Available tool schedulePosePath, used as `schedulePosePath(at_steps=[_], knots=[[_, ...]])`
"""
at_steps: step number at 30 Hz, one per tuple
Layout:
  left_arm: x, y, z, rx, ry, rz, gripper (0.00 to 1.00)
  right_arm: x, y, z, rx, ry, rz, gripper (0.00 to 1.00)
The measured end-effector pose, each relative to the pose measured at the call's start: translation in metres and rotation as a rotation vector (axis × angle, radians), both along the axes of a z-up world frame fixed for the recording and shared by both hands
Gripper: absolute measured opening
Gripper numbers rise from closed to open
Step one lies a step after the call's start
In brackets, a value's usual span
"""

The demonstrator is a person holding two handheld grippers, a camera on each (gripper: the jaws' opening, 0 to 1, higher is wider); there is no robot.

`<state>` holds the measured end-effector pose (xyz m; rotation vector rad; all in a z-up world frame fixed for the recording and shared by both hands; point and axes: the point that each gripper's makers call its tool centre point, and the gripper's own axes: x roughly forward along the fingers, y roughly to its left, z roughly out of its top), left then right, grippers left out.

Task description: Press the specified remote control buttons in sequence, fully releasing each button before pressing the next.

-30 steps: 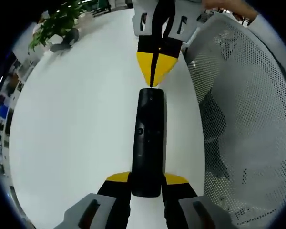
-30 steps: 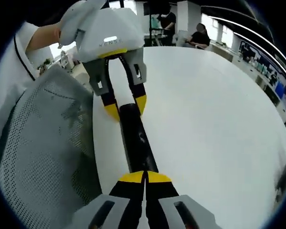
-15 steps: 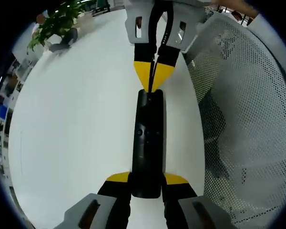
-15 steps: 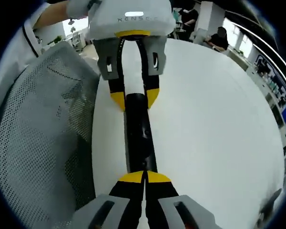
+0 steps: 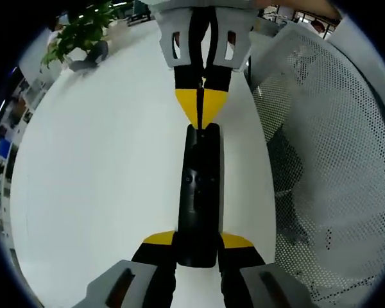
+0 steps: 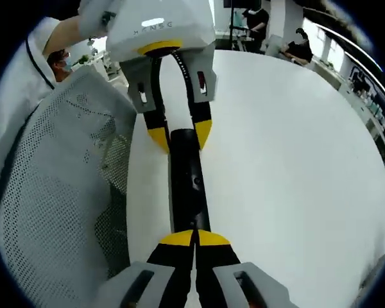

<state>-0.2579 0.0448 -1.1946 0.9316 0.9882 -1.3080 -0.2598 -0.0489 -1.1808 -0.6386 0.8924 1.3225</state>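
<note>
In the left gripper view, the left gripper (image 5: pixel 196 247) clamps its yellow-tipped jaws on the near end of the slim black remote control (image 5: pixel 199 192), which lies lengthwise over the round white table (image 5: pixel 96 179). At its far end, the right gripper (image 5: pixel 202 115) touches the remote with jaws pressed together. A white mesh chair back (image 5: pixel 327 167) stands beside the table.

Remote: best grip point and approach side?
Grip the remote across its narrow width at an end, coming in along its long axis, as the left gripper does now. It's long, slim and flat on the table; the right gripper is at the far end.
</note>
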Motion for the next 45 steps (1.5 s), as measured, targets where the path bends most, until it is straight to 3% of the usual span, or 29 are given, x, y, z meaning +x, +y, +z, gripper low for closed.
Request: schedulePosePath(at_steps=[3, 14, 20, 23, 31, 35, 40, 45], knots=[[0.000, -0.001, 0.000, -0.005, 0.000, 0.024, 0.24, 0.002, 0.000, 0.003, 0.014, -0.030, -0.021, 0.00], [0.000, -0.001, 0.000, -0.012, -0.001, 0.029, 0.24, 0.007, 0.010, -0.003, -0.053, -0.106, 0.074, 0.00], [0.000, -0.001, 0.000, -0.024, -0.001, 0.027, 0.24, 0.005, 0.012, -0.006, -0.152, -0.273, 0.323, 0.00], [0.000, -0.001, 0.000, -0.024, -0.001, 0.025, 0.24, 0.004, 0.012, -0.006, -0.162, -0.319, 0.351, 0.00], [0.000, -0.001, 0.000, -0.024, -0.004, 0.025, 0.24, 0.006, 0.012, -0.002, -0.051, -0.322, 0.174, 0.00], [0.000, -0.001, 0.000, -0.016, -0.003, 0.026, 0.24, 0.005, 0.012, 0.002, 0.033, -0.162, 0.044, 0.00], [0.000, -0.001, 0.001, -0.021, -0.004, 0.032, 0.24, 0.009, 0.020, 0.011, 0.072, -0.147, 0.058, 0.00], [0.000, -0.001, 0.001, -0.032, -0.003, 0.039, 0.24, 0.005, 0.025, -0.002, 0.025, -0.128, 0.117, 0.00]])
